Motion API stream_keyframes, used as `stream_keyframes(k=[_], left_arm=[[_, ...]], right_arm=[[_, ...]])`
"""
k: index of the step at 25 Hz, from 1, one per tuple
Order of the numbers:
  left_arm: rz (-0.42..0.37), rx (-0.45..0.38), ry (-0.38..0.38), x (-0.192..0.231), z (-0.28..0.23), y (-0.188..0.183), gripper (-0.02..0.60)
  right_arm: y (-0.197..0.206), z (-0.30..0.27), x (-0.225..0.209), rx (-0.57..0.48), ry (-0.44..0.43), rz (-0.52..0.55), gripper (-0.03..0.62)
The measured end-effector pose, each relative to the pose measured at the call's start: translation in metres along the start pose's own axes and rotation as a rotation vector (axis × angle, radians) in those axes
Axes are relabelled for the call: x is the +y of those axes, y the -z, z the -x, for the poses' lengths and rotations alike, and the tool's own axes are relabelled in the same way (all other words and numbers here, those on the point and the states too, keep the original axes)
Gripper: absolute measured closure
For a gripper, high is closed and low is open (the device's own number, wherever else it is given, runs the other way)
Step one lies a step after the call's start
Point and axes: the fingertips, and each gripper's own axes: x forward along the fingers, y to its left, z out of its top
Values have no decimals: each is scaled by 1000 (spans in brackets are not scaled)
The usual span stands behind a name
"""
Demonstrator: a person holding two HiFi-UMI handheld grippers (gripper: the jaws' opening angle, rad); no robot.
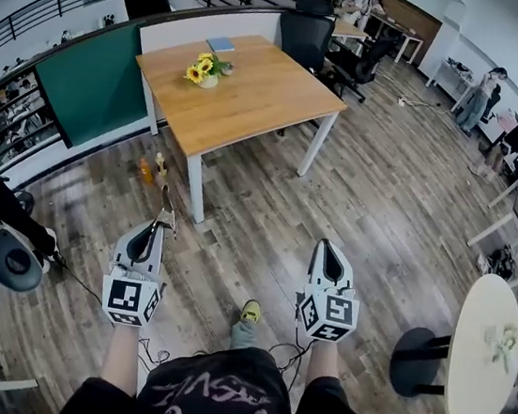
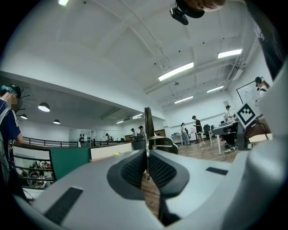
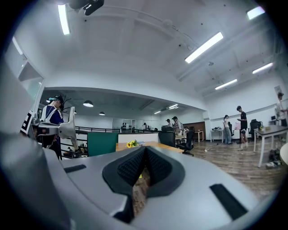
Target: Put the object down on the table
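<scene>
Metal tool (image 2: 147, 123), thin, stiff and light, I guess; my left hand-held gripper (image 2: 146, 170) pinches its end. Right hand-held gripper (image 3: 140, 173) closed, empty.

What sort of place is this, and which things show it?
Probably an open-plan office or lab: a wooden table with sunflowers, black office chairs, and long ceiling lights.

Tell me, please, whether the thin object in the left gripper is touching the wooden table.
Apart. The head view shows the thin object, held in the left gripper, over open floor, with the wooden table standing well ahead of it.
</scene>
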Motion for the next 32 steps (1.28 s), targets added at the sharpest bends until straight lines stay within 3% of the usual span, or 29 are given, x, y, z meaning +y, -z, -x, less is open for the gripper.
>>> stream_keyframes(k=[19, 32], left_arm=[[-2, 58, -37, 10, -189, 24, 566], [-36, 68, -45, -16, -315, 15, 566]], right_arm=[[16, -177, -88, 24, -36, -76, 589], [10, -274, -155, -9, -103, -68, 589]])
